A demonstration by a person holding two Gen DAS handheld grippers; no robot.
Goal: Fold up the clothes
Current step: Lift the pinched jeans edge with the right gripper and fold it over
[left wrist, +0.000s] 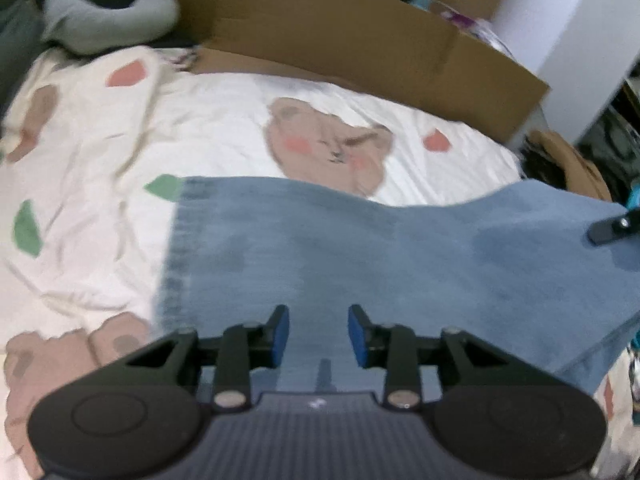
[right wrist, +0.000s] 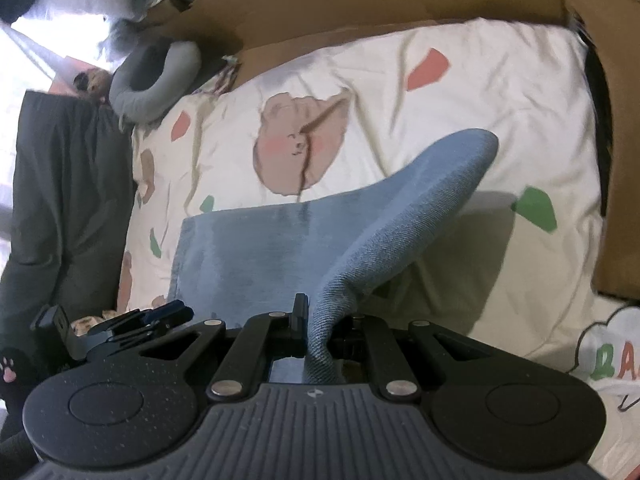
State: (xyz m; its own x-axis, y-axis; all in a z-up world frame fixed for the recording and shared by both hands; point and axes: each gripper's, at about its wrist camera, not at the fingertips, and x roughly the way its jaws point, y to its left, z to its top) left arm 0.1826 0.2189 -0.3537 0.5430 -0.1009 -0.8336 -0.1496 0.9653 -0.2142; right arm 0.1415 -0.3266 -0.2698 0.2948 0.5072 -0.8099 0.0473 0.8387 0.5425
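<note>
A pair of light blue jeans (left wrist: 360, 248) lies spread on a white bedsheet with bear prints. My left gripper (left wrist: 319, 334) is open just above the denim near its front edge, with nothing between its blue pads. My right gripper (right wrist: 322, 326) is shut on a fold of the jeans (right wrist: 400, 216) and lifts that part off the bed, so the cloth arcs up and casts a shadow. The right gripper's tip also shows in the left wrist view (left wrist: 612, 228) at the far right. The left gripper shows in the right wrist view (right wrist: 152, 318) at the lower left.
A brown cardboard sheet (left wrist: 360, 36) stands along the far side of the bed. A grey neck pillow (left wrist: 108, 16) lies at the far left corner. A dark garment (right wrist: 60, 200) hangs at the bed's left side in the right wrist view. The bedsheet (left wrist: 100, 152) is wrinkled.
</note>
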